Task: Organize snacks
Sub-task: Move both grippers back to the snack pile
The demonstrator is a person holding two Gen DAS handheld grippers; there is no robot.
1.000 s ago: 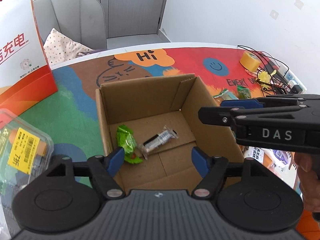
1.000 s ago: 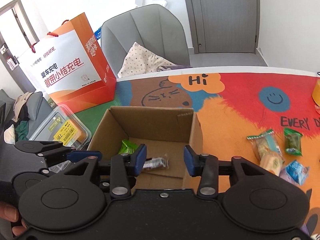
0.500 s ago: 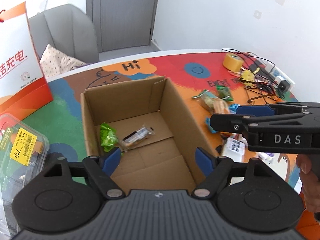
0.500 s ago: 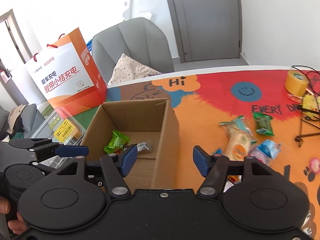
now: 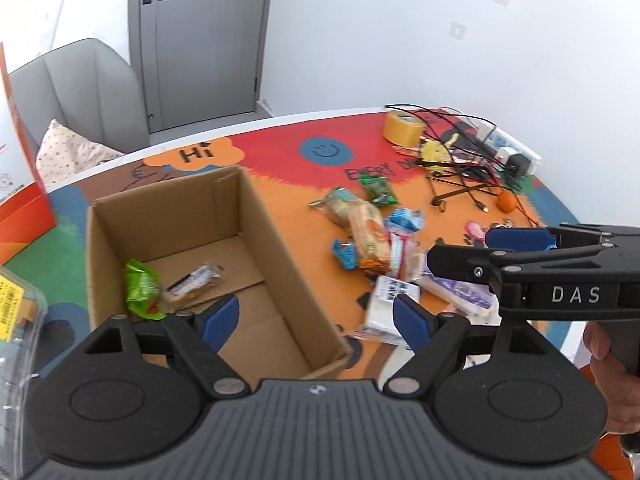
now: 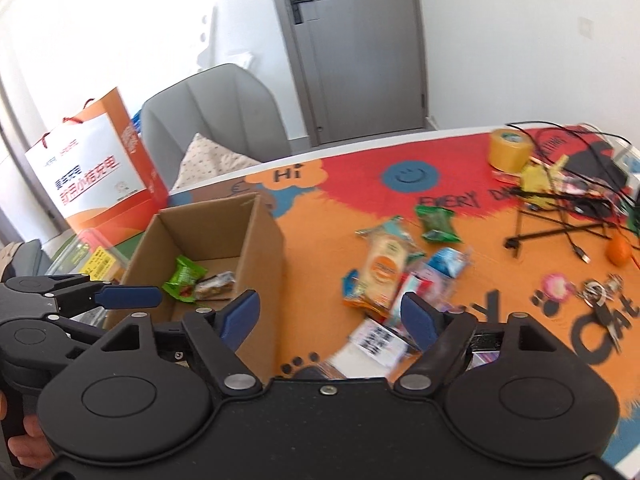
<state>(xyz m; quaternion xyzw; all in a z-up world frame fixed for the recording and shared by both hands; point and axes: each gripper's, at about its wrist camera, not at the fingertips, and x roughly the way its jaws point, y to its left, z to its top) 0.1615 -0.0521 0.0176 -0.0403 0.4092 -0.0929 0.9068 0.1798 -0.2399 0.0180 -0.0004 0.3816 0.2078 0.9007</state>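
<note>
snacks (image 6: 394, 276) lie in a loose heap on the worktop (image 6: 320, 248), at about 12 to 1 o'clock from the right tool (image 6: 331, 315), which hangs over the strip between the heap and the cardboard box (image 6: 262, 248), its fingers spread wide and holding nothing. nearest it is a white packet with black print (image 6: 376, 338), just past the right fingertip, blurred in this view. beyond that a long orange-and-cream pack (image 6: 382, 270) runs its long axis roughly from 6 to 12 o'clock, with blue and green wrappers touching or just beside it. the right tool looks the nearer hand for the heap; the left tool (image 5: 316, 316), also spread and holding nothing, sits above the box's near right corner, with the heap off at its 2 o'clock. inside the box, at 10 o'clock from the right tool, a green packet (image 6: 185, 278) and a clear-wrapped bar (image 6: 216, 282) already rest on the floor, with bare cardboard beside them. farther out a tape roll (image 6: 510, 150) and tangled cables (image 6: 568, 208) crowd the 1 to 2 o'clock edge, well apart from the nearest snacks
</note>
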